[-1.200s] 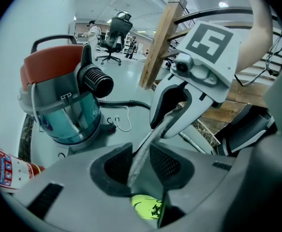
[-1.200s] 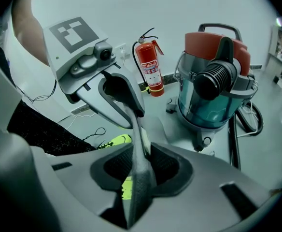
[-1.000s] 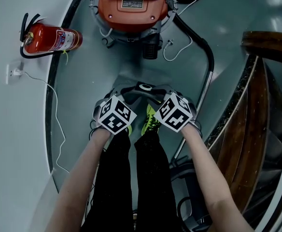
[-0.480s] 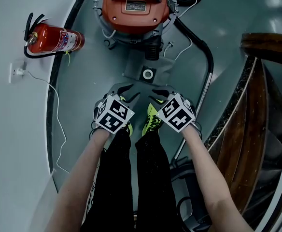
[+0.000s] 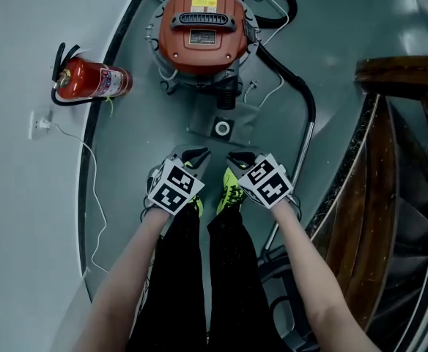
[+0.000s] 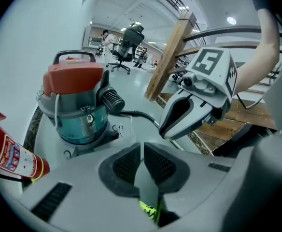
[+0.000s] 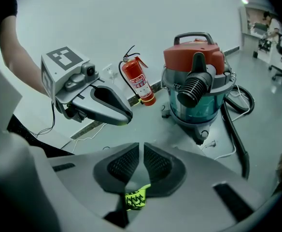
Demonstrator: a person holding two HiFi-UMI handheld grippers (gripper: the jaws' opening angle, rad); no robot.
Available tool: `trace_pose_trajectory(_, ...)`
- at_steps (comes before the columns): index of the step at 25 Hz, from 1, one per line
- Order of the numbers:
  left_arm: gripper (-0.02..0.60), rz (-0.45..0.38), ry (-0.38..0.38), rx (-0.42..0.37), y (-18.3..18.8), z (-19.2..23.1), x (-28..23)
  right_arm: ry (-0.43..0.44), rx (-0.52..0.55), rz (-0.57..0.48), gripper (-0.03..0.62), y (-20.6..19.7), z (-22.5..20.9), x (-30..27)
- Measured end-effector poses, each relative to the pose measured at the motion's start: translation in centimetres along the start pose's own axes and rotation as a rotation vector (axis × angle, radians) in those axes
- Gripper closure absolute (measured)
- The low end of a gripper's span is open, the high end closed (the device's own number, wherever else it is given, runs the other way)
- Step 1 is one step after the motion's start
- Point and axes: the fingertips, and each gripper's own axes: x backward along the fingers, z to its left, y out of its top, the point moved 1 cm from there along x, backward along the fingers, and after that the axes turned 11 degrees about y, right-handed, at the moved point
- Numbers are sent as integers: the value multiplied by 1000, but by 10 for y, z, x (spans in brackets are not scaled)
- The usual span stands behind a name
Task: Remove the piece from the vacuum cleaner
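Observation:
An orange-topped vacuum cleaner (image 5: 203,28) with a teal drum (image 6: 78,105) stands on the floor ahead of me; its ribbed black inlet (image 7: 196,91) faces me. A flat grey piece (image 5: 221,123) with a white ring lies on the floor just in front of it, apart from both grippers. My left gripper (image 5: 198,155) and right gripper (image 5: 237,156) hang side by side above the person's green shoes (image 5: 231,185). Both pairs of jaws are closing, with only a thin slit left. Nothing is between the left pads (image 6: 126,163) or the right pads (image 7: 156,162).
A red fire extinguisher (image 5: 89,81) lies by the wall at the left. The black hose (image 5: 302,86) curves right into a metal wand (image 5: 302,167). A wooden stair rail (image 5: 390,160) borders the right side. A white cable (image 5: 89,189) runs from a wall socket (image 5: 42,123).
A second ago both grippers held the grey piece between them. It now lies on the floor, and both grippers have drawn back towards the person with their jaws closed up.

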Motion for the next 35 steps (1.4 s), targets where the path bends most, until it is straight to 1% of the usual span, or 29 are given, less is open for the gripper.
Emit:
trace_pose_trajectory(4,569,11,-43,16,-1,-17,12,30,-59,-30,557,-1,15,8)
trace_pose_trajectory(6,571,15,-72,19,-1,-25,20,43,-82,-41,562,-2,25,13)
trace_pose_trajectory(10,572,43,-117,52,-3,-45,45,64,-123,-57,566,-6,48,28)
trace_pose_trajectory(13,572,59,-133,54,-2,-54,62,70,-137,-68,566,-5,66,41)
trace_pose_trajectory(15,572,59,-136,72,3,-54,71,71,-138,-75,566,-1,74,50)
trace_pose_trajectory(20,572,67,-145,172,18,-49,95,70,-170,-114,566,15,94,75)
trace_pose_trajectory(24,572,67,-140,212,31,-43,115,67,-186,-141,566,33,103,96)
trace_pose_trajectory(27,571,51,-167,242,46,-45,130,64,-186,-146,566,44,108,110)
trace_pose_trajectory(29,572,30,-211,294,57,-49,139,62,-186,-146,566,52,111,119)
trace_pose_trajectory(31,572,8,-255,367,68,-53,148,65,-187,-147,566,59,116,129)
trace_pose_trajectory(33,572,-4,-271,426,76,-55,159,72,-192,-151,566,65,123,138)
trace_pose_trajectory(35,572,-8,-271,461,80,-57,170,79,-203,-153,566,69,132,145)
